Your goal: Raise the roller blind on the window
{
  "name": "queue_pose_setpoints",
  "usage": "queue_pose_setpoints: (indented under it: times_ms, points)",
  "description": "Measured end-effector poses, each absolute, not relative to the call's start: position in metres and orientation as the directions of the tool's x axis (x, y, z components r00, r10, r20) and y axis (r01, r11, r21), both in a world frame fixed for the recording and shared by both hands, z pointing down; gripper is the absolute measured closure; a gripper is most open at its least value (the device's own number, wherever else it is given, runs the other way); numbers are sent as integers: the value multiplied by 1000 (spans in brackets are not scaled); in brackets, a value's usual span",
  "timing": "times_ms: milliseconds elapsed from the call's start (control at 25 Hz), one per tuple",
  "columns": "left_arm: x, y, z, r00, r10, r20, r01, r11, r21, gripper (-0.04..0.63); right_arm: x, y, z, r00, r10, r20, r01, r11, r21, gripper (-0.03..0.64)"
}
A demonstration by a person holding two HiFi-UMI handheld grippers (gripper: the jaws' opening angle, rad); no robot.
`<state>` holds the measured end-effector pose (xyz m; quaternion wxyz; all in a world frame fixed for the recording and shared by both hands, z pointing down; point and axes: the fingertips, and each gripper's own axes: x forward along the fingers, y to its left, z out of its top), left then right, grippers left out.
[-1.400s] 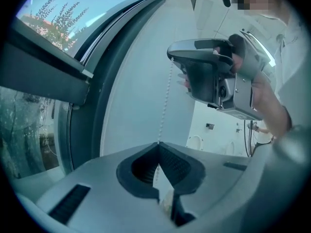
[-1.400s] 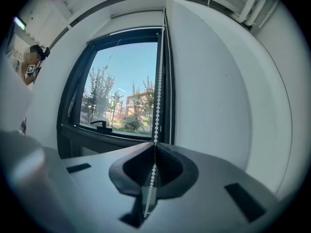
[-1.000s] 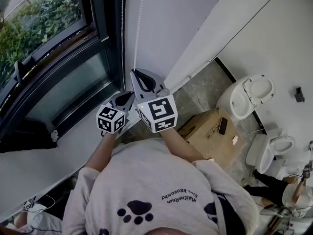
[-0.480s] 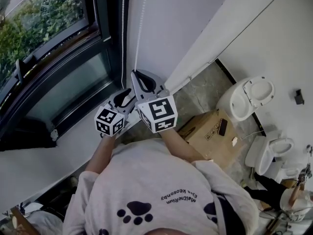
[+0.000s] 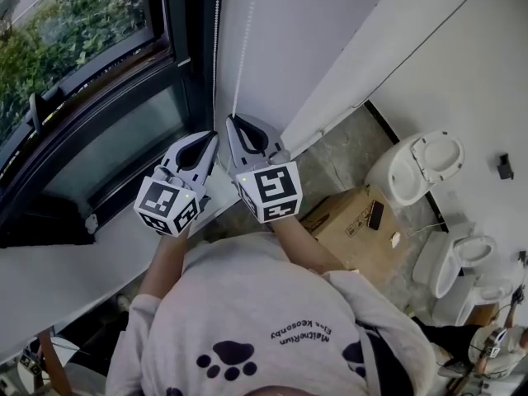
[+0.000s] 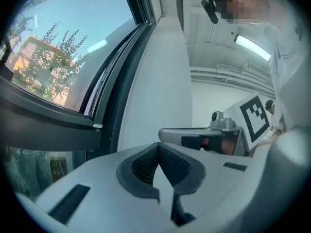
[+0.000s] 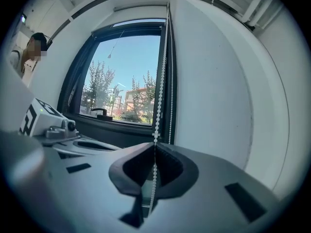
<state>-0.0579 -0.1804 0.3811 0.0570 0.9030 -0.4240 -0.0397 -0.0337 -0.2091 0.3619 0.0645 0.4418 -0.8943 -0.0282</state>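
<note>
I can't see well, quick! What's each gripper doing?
Left gripper: just closed, nothing seen between its jaws.
Right gripper: closed on the bead chain.

Daylit room: dark-framed window (image 5: 99, 139) with greenery (image 5: 74, 15) outside, left of the left gripper (image 5: 210, 136); white wall (image 5: 305, 31) ahead of the right gripper (image 5: 233, 120); white ledge (image 5: 74, 262) beneath the left gripper; grey stone floor (image 5: 338, 151), cardboard box (image 5: 355, 225) and two white toilets (image 5: 417, 163) to the right gripper's right.
</note>
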Motion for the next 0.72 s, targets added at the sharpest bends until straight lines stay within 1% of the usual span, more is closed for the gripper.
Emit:
queue_pose_setpoints:
  times_ms: [160, 240, 280, 560, 720]
  points:
    - [-55, -178, 369, 625, -780, -20, -770, -621, 147, 588, -29, -207, 356, -574, -815, 77, -804, 579, 136, 597]
    - [-55, -177, 362, 614, -789, -27, -779, -611, 144, 588, -23, -205, 353, -549, -833, 63, -822, 552, 139, 507]
    - [-56, -177, 359, 605, -796, -31, -785, -603, 141, 588, -19, -203, 350, -533, -844, 55, -833, 535, 140, 500]
    - [-69, -171, 339, 516, -854, -69, -848, -521, 103, 588, 5, -180, 327, -451, -892, -29, -882, 441, 165, 506]
    - [-69, -163, 332, 484, -871, -86, -868, -490, 78, 588, 11, -166, 316, -439, -895, -81, -888, 419, 189, 595]
